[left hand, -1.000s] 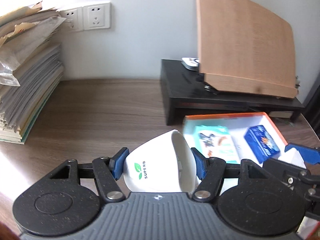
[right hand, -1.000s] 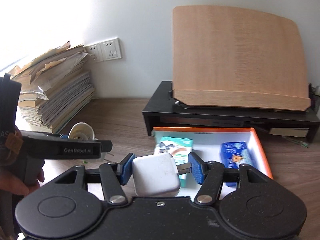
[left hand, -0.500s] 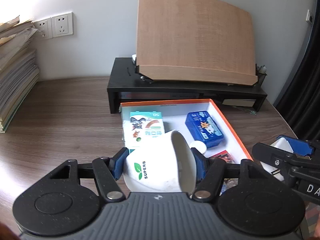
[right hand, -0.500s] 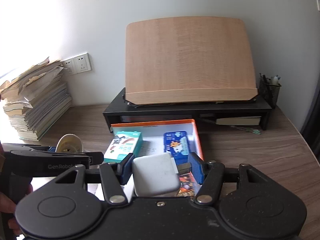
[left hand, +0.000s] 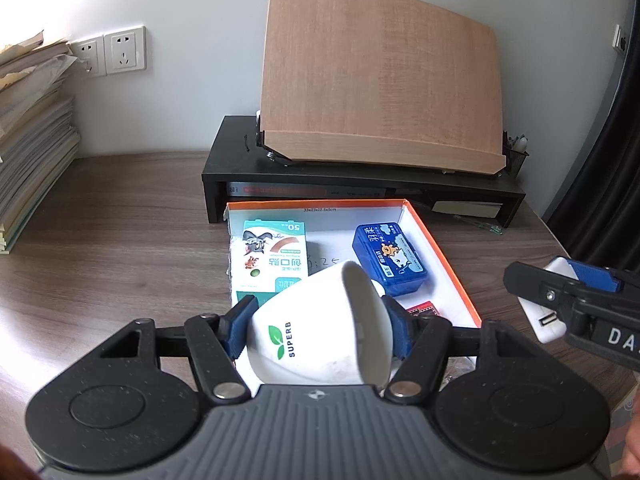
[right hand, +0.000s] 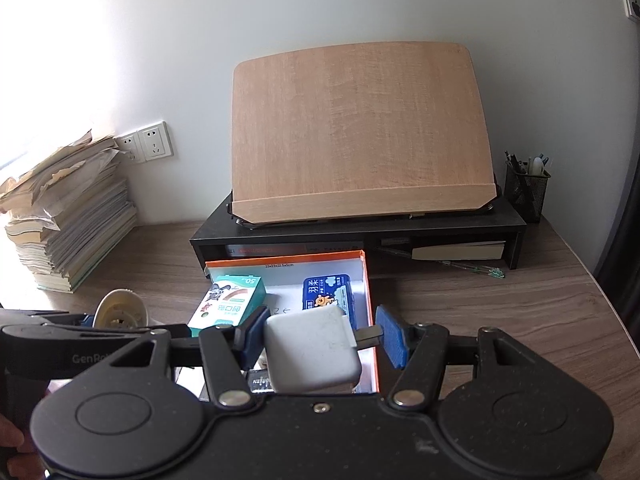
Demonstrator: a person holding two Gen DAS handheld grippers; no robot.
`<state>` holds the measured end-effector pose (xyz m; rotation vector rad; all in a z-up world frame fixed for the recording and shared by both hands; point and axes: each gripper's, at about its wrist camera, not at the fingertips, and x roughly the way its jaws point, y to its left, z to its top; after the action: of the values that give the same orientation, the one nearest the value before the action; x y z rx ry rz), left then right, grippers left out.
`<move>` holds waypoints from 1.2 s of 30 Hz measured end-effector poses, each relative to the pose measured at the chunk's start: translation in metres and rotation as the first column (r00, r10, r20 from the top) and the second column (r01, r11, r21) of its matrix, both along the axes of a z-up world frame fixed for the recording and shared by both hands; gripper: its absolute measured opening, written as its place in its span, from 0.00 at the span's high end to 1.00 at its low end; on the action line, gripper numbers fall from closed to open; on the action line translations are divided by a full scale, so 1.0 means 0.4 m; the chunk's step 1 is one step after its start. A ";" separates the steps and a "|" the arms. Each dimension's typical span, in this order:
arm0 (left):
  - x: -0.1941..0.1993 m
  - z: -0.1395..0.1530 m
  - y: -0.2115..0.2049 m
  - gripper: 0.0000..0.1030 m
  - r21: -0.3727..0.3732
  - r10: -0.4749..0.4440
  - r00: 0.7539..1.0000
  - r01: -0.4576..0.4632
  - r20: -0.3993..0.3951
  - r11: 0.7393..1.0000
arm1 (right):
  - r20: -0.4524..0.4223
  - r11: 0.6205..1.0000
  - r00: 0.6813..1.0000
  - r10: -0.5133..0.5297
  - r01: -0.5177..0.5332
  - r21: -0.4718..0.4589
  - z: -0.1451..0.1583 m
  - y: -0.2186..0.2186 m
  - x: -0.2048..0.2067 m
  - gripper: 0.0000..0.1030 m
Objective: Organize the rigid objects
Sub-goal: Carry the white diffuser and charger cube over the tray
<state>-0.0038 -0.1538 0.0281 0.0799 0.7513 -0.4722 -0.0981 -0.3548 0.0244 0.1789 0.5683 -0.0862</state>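
My left gripper [left hand: 318,330] is shut on a white cup [left hand: 316,332] marked SUPERB, tipped on its side with its mouth to the right, over the near end of an orange-rimmed white box [left hand: 440,248]. My right gripper [right hand: 320,338] is shut on a white charger plug [right hand: 310,350], its metal prongs against the right pad, above the same box [right hand: 366,280]. A teal plaster carton [left hand: 274,256] and a blue tin [left hand: 388,258] lie inside the box. The right gripper with the charger [left hand: 548,312] also shows at the right in the left wrist view.
A black desk riser [right hand: 400,232] carrying a tilted wooden board [right hand: 360,132] stands behind the box. A stack of papers [right hand: 68,220] sits at the left by the wall sockets [right hand: 148,146]. A mesh pen holder [right hand: 526,188] is at the back right.
Both grippers swung right along the desk with their loads, from beside the paper stack to over the box. The last half second shows almost no further shift.
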 end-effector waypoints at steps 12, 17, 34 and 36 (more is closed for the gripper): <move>-0.003 -0.017 -0.013 0.35 0.011 -0.007 1.000 0.007 -0.020 1.000 | 0.004 0.999 0.999 0.044 -0.044 0.006 -0.010 0.008 0.060 0.31; -0.004 -0.023 -0.020 0.35 0.016 -0.015 1.000 0.016 -0.024 1.000 | -0.001 0.999 0.999 0.050 -0.050 -0.002 -0.011 0.013 0.076 0.31; 0.003 -0.043 -0.024 0.35 0.013 0.006 0.998 -0.005 -0.059 1.000 | -0.030 0.999 0.998 0.054 -0.054 -0.005 -0.035 0.023 0.113 0.31; 0.004 -0.045 -0.025 0.35 0.014 0.006 0.998 -0.005 -0.063 1.000 | -0.032 0.999 0.998 0.054 -0.054 -0.004 -0.038 0.024 0.117 0.31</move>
<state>-0.0023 -0.1640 0.0100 0.0761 0.8164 -0.4656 -0.0515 -0.3451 0.0092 0.1579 0.6046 -0.0379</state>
